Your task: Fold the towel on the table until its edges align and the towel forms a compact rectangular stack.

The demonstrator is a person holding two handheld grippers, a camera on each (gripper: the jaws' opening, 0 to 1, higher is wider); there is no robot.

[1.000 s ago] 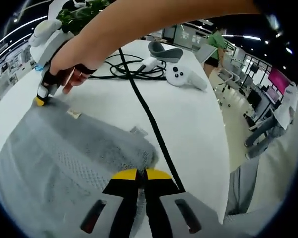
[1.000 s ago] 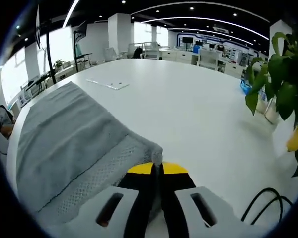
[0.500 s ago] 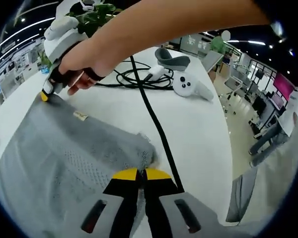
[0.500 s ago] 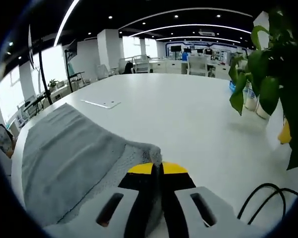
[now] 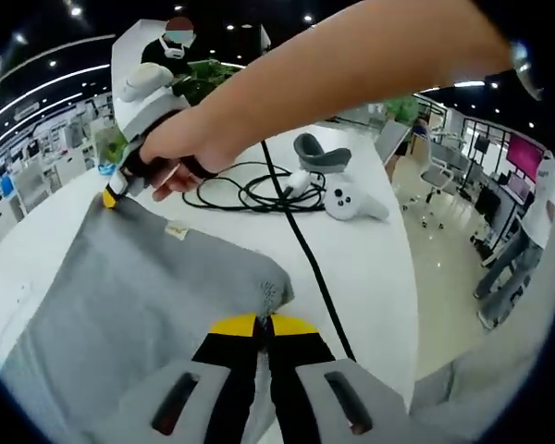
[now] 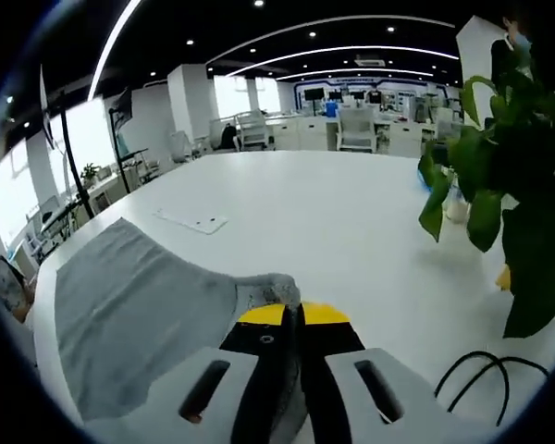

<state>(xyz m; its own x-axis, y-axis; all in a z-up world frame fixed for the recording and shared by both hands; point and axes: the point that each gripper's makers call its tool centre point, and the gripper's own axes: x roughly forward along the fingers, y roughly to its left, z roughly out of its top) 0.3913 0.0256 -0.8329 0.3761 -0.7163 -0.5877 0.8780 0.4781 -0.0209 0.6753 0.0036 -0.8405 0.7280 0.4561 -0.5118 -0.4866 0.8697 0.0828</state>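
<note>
Left gripper view shows the left gripper [image 5: 262,325] with jaws closed on one corner of the grey towel [image 5: 139,296]; the right gripper [image 5: 114,194], seen across the cloth, pinches the neighbouring corner, its own view confirming closed jaws [image 6: 292,314]; both corners look lifted together off the white table [image 6: 333,213], presumably so one edge carries over evenly for the fold.

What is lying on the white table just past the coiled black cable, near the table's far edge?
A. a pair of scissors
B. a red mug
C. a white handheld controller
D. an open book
C: in the left gripper view, a white controller with small dark buttons lies on the table beside the coiled cable.
</note>
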